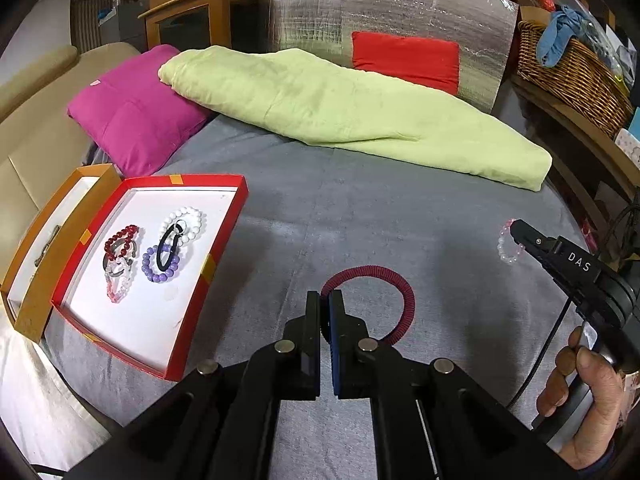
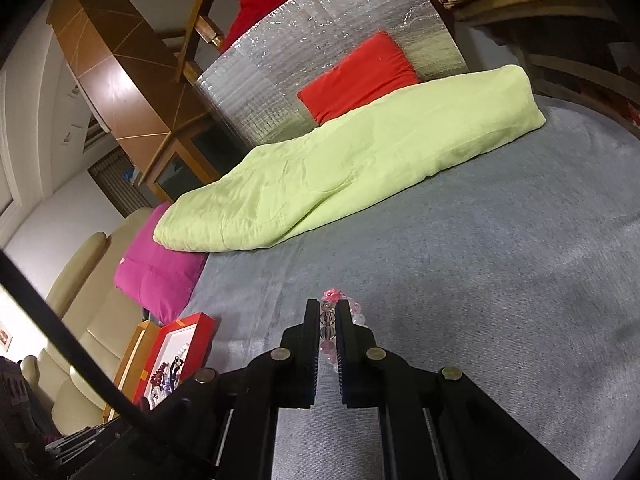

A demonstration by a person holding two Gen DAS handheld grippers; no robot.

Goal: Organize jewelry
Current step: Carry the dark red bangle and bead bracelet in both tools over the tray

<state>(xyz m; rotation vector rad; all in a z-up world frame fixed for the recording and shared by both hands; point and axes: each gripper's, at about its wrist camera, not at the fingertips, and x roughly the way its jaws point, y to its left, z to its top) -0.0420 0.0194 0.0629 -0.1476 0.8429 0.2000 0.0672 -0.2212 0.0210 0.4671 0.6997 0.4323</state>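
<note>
**Fingers Closed on Two Bracelets Over Grey Bed Cover**

The fingers (image 1: 313, 312) of the left gripper (image 1: 325, 300) are clenched on the near-left arc of the dark red corded bracelet (image 1: 402, 292), which lies on the grey bed cover (image 1: 360, 220). The fingers (image 2: 345, 320) of the right gripper (image 2: 328, 307) are clamped on the clear and pink beaded bracelet (image 2: 327, 320); its beads sit between the pads and a pink knot shows just past the tips. In the left wrist view, this gripper appears at the right edge, with the beaded bracelet at its tip.

To the left, the red tray (image 1: 216, 276) holds a dark red bead bracelet (image 1: 120, 238), a white bead bracelet (image 1: 192, 218), a purple bead bracelet (image 1: 154, 270), a black ring (image 1: 160, 254) and a pale pink strand (image 1: 118, 292). An orange-edged tray (image 1: 38, 300) touches its left side.

Farther back lie a magenta cushion (image 1: 132, 120), a light green folded blanket (image 1: 340, 108), a red cushion (image 1: 404, 60) and a silver foil panel (image 1: 380, 4).
</note>
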